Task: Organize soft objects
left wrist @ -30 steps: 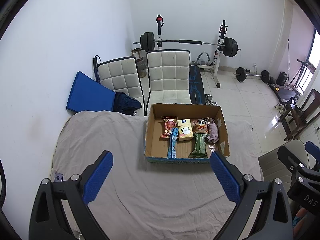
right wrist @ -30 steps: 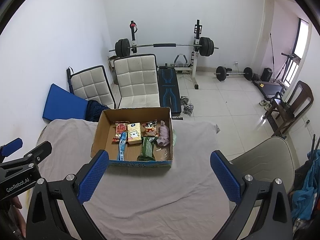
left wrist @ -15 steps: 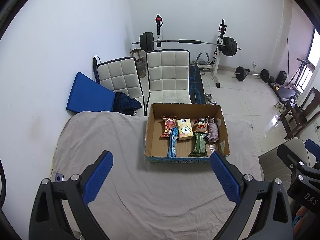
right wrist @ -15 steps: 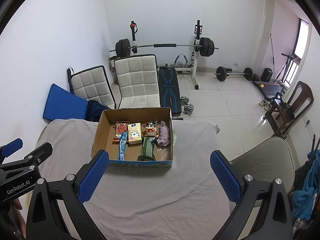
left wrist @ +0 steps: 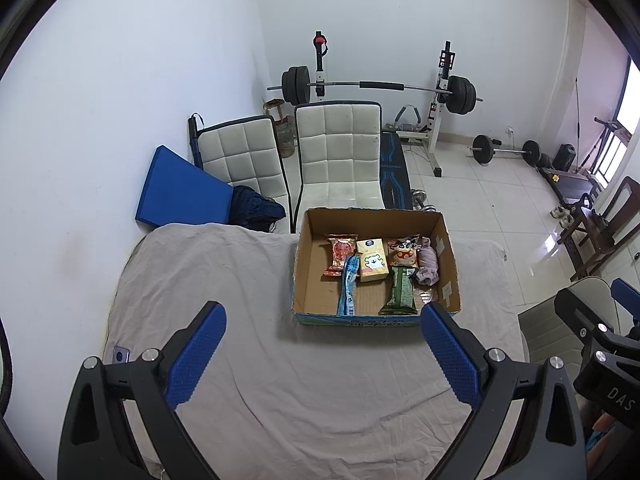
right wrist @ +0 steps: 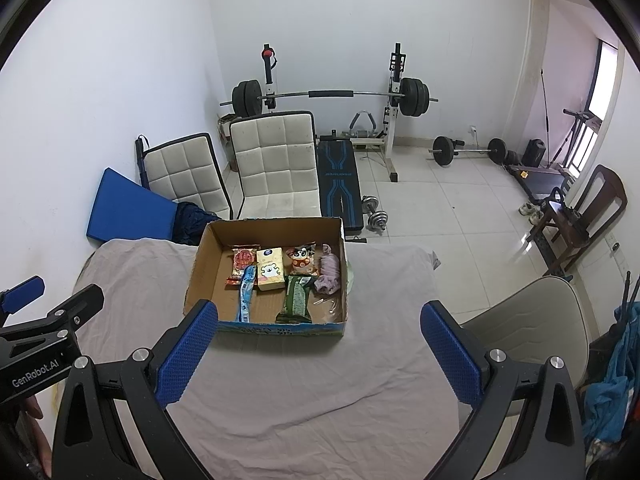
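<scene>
Both grippers, left [left wrist: 322, 354] and right [right wrist: 318, 350], hang jaws apart and empty, near of the box [right wrist: 276, 328] on the cloth [right wrist: 300, 380]. Packets [right wrist: 296, 294] and a pink bundle [right wrist: 330, 270] lie inside the box: sorted, or awaiting sorting. Only the left view shows a phone [left wrist: 120, 356]; only the right a dumbbell [right wrist: 374, 210]

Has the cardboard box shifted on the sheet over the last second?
No. In the right wrist view the cardboard box sits at the same spot on the grey sheet, its back edge still lined up below the white chair.
</scene>
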### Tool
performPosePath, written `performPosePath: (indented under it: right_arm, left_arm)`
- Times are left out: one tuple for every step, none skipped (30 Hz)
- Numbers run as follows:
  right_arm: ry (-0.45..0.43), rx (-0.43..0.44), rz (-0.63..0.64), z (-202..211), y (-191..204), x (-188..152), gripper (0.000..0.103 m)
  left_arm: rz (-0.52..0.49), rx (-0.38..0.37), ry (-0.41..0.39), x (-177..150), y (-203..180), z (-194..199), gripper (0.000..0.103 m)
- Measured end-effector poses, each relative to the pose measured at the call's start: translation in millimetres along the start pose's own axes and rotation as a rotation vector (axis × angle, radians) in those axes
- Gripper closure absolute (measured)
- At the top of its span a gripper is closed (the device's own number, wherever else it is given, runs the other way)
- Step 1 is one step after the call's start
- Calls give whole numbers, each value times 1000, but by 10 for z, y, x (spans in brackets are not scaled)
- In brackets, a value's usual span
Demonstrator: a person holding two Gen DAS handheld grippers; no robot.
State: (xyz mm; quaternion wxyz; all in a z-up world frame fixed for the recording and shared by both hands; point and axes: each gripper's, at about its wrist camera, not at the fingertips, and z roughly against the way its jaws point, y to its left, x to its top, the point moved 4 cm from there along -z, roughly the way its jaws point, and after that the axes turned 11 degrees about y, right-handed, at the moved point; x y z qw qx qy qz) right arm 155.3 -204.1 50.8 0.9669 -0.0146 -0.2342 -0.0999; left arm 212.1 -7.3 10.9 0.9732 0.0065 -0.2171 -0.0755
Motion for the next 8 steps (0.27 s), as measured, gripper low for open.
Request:
performPosePath:
  right_arm:
    - [0,0,2,1,1,1,0]
    - [-1,-2,2,2,1,0,0]
    - [-2,-4,2,3,2,0,0]
    - [-3,-3,4,6,3,-2,0]
    - [-2,-1,3,6,5,-2,0]
    - [-4,-1,4,6,9,-2,0]
    - [-5,-4,4,5,5,-1,0]
    - [-5,-3,4,1,8,-3,0]
  left_arm:
    - [0,-1,0,0,-1,0,3]
    - [1,0,0,1,0,-1,3]
    - [1,-1,-2,0,-3,2,3]
    - [-1,-2,-3,3,-3,1,3]
    - [2,-1,-6,8,10,5,3]
    - [4,0,-7,15,20,8,3]
    - [6,1,-8,15,32,18,3]
    - [5,1,-9,17,33,17,3]
